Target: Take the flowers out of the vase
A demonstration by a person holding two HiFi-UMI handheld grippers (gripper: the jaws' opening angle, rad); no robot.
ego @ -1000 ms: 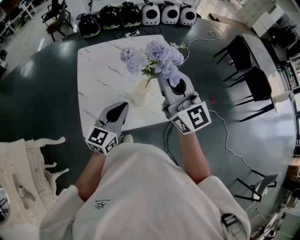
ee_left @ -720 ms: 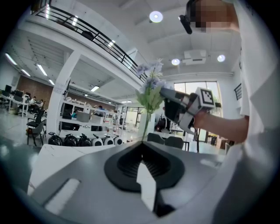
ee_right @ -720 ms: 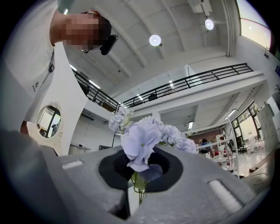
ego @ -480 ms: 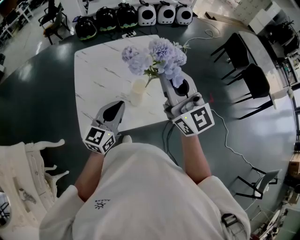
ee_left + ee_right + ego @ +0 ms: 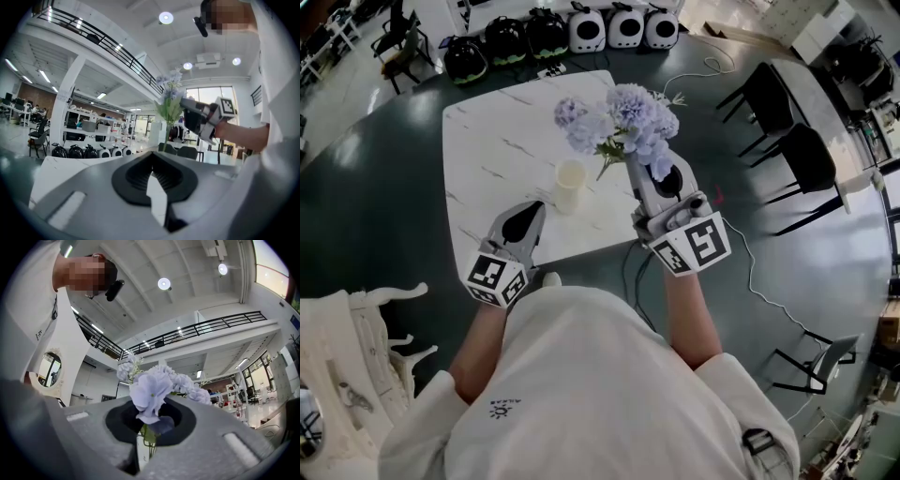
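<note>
Right gripper view: the right gripper (image 5: 146, 439) is clenched on the green stems of the pale purple flowers (image 5: 152, 385), and the blooms rise just past its jaws. Head view shows the bunch out of the cream vase (image 5: 570, 185), held above the white marble table (image 5: 487, 141) just to the right of the vase. Over the table's near edge, the left gripper (image 5: 528, 214) has its jaws together, holding nothing.

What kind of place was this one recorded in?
Probably a large open workspace or lab hall, not a home: a mezzanine railing under a high ceiling, shelving racks and a marble-topped table on a dark polished floor.
</note>
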